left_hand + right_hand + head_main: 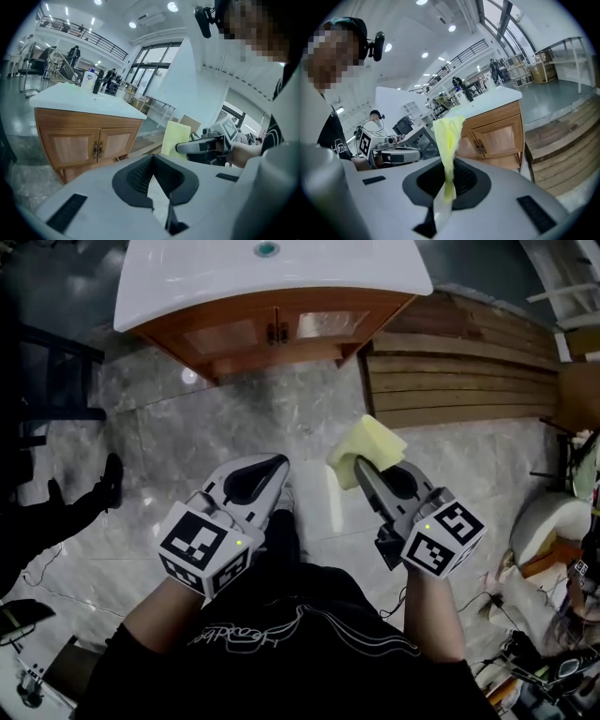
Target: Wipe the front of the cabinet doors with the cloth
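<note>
On a grey marble floor [234,418], a wooden cabinet [347,320] is seen from above, at the top of the head view. It is capped by a white top [187,277] with a green drain [267,249] set in it. Its two doors [220,334] are closed, so nothing inside can be seen; a pair of dark handles [277,333] is fixed where the doors meet. In the left gripper view, bottles [91,77] are seen standing on the top.

Two grippers are held side by side in front of the person, well apart from the cabinet. A yellow cloth [366,446] is pinched between the jaws of the right gripper [361,465], and most of it stands up past the tips. It touches neither door. The jaws of the left gripper [272,470] are closed tip to tip, with nothing between them.

Wooden steps [459,371] are stacked just to the right of the cabinet. A dark chair [56,381] is placed at the left edge. The room is shown as a bright hall, with ceiling lights, tall windows [150,65] and an upper railing [79,33].
</note>
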{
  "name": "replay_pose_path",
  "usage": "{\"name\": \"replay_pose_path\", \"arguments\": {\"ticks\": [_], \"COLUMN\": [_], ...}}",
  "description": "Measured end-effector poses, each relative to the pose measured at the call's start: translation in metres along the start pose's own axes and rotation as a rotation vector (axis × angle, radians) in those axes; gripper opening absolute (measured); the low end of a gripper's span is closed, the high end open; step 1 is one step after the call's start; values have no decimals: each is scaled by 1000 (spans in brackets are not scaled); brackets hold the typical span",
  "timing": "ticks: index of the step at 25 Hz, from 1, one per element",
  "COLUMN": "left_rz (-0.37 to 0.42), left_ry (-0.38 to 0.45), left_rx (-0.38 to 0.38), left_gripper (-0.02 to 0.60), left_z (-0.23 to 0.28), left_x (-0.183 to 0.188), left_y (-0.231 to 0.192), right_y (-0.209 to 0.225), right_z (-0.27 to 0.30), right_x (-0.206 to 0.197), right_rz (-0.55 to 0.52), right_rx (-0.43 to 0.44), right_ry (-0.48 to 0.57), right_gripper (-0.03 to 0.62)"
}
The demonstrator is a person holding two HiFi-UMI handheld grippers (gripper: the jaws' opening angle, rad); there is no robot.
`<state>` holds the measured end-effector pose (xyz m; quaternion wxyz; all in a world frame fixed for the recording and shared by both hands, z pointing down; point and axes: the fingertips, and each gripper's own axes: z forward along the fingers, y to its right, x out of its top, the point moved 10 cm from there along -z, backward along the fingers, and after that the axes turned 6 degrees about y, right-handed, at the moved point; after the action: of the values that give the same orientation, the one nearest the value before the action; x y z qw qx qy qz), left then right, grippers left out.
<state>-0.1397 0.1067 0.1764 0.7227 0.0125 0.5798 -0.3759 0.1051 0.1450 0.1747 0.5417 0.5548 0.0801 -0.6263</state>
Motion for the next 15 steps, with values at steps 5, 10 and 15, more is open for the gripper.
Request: {"name": "replay_pose_path", "arguments": {"ticks": [5,10,15], "left_rz": [-13,-76,-150], "left_ry": [29,30,22], "left_rx": [-2,53,91], "left_gripper": [6,6,6], "left_z": [34,55,71], "left_x": [-3,-25,-62], "left_y": [-48,-91,-109], "right_y": [32,54,79], "right_z": [59,111,150], "right_x": [13,-7,-33], "right_rz": [-32,-32,-30], "right_rx": [-4,13,50], "right_ry": [-14,-29,-100], "right_gripper": [41,41,41]}}
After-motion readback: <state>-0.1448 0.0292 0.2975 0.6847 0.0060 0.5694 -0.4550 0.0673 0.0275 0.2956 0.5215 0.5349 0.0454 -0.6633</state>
